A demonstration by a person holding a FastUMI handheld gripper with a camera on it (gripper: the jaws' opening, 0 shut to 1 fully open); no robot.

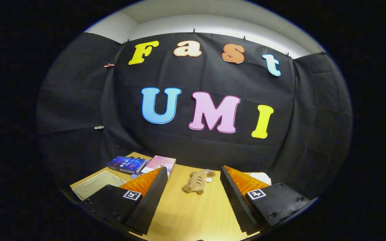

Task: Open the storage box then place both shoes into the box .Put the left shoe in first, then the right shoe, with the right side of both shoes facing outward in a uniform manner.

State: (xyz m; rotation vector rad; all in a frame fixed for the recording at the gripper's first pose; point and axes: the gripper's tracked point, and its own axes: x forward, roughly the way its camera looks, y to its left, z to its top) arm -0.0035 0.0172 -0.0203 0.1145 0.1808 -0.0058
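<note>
With the gripper [193,187] held wide apart and empty, the tan shoe [195,182] lying beyond on the wooden table [193,214] is judged soft and light, best pinched across its upper.

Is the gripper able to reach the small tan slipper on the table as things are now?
Probably yes. The gripper has its jaws open and empty, and the tan slipper lies just ahead between them on the wooden table, with bare tabletop and nothing in the way.

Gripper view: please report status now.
Tongs open, holding nothing. Tan shoe on table, just ahead between fingers. Box not identified. Books beyond left finger.
</note>
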